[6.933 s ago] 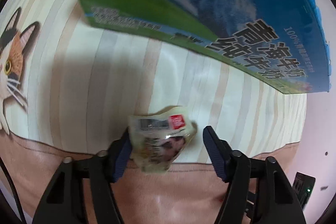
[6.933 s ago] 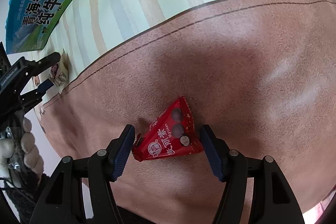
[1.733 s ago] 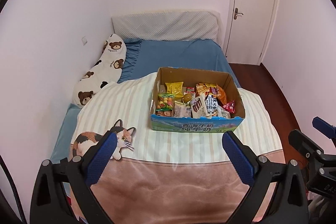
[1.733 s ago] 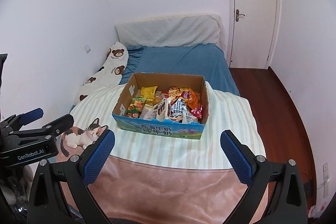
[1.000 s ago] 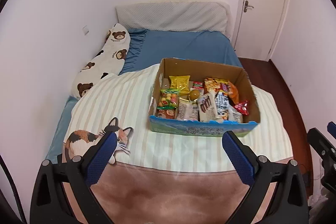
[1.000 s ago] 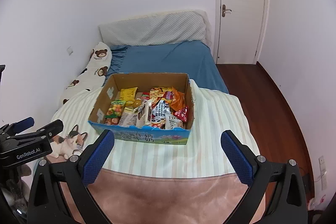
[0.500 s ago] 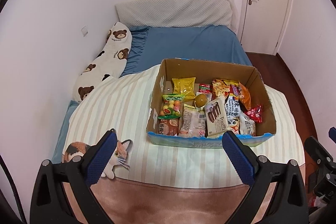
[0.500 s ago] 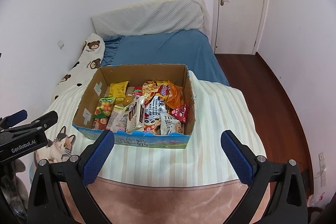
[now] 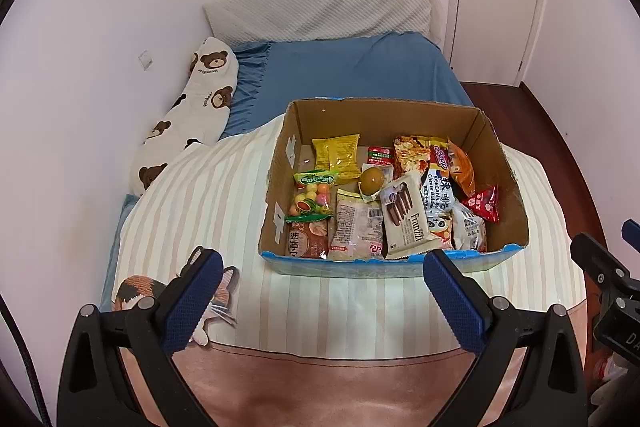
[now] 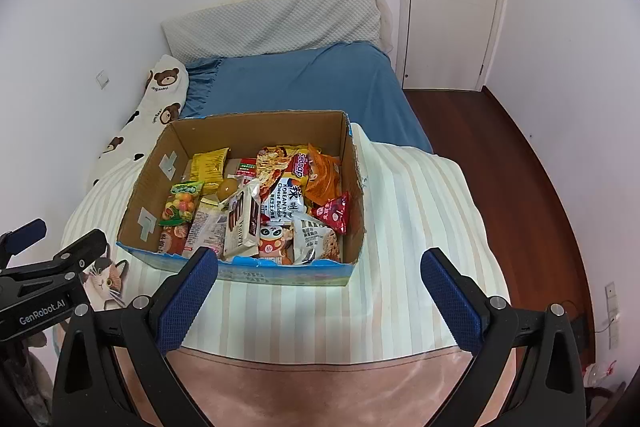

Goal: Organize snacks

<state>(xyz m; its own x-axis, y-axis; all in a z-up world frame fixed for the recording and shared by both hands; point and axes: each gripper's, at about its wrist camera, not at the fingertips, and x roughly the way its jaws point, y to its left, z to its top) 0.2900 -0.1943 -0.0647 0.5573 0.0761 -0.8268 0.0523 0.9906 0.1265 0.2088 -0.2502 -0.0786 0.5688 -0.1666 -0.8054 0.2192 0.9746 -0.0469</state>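
The left claw [image 9: 322, 301] hangs wide open and empty above the near part of the bed, its blue pads spread either side of the view, and the right claw [image 10: 318, 301] is likewise spread wide with nothing between its pads, both held back from and above the cardboard box [image 9: 514, 195]. That box sits on the striped blanket [image 9: 208, 203] and holds what look like all the snacks: a yellow packet [image 9: 337, 155] at the far left, a bag of coloured candy balls [image 9: 312, 197] in front of it, a wrapped egg [image 9: 372, 179] near the middle, a white Franzzi wafer pack [image 9: 404, 217] leaning on its neighbours, a Korean cheese Buldak pack [image 9: 438, 187], an orange bag [image 9: 460, 169] at the far right and a small red triangular packet [image 9: 482, 203] close to the right wall. No loose snack shows on the blanket or the brown cover [image 9: 320, 383] in front, so the gathering seems finished or nearly so, and the step in hand is probably a last check or a tidy inside the box. To do that well, come down from above, not over the low front wall, which would tip the box on the soft bedding. Pinch a packet by a crimped edge, not its puffed middle, and take the leaning wafer pack first, since it lies on top. Use one claw at a time so the two do not crowd each other.
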